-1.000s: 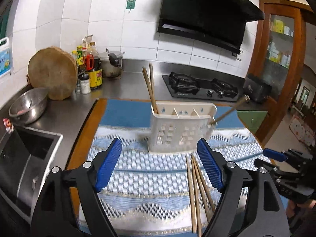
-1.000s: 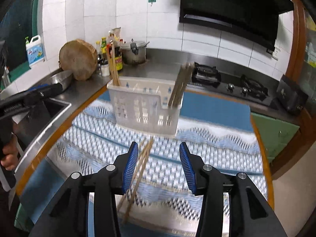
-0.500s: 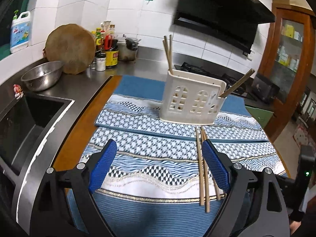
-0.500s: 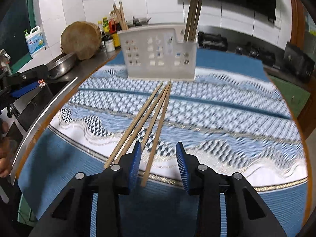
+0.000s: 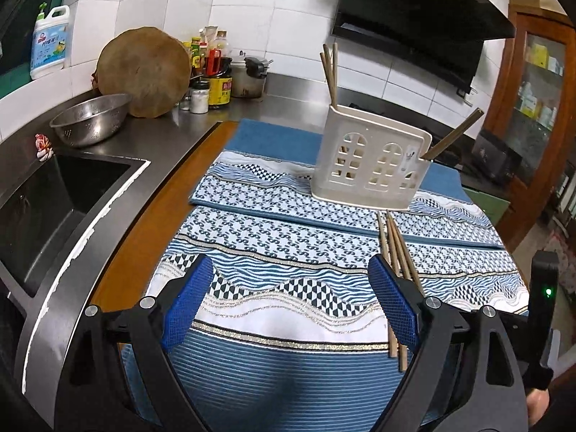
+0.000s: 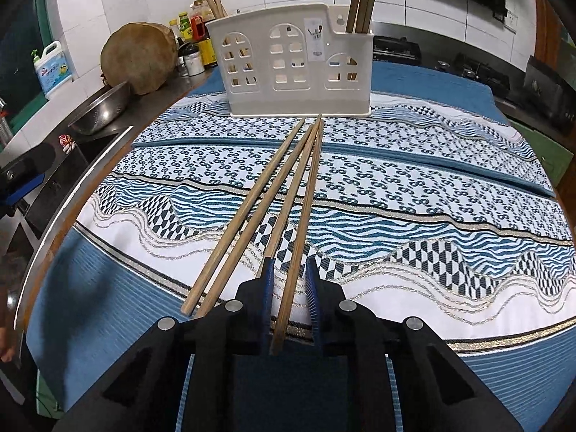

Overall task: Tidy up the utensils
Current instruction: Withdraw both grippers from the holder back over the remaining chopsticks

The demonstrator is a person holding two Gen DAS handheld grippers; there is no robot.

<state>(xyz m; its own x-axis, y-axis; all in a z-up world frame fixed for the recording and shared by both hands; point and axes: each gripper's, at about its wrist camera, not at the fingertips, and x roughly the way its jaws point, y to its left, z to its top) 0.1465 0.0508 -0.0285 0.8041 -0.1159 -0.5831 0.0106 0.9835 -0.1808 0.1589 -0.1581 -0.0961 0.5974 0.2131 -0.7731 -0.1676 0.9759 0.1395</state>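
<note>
Chopstick [image 6: 298, 237] sits btwn right gripper [image 6: 291, 270] pads, jaws closing, not pinched yet; 3 more chopsticks [image 6: 248, 216] just left. Left gripper [image 5: 291, 288] wide open, empty; holder [image 6: 298, 57] ahead.

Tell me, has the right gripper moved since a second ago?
Yes. The right gripper has come down toward the cloth and away from the holder; its jaws are closing around one chopstick.
</note>
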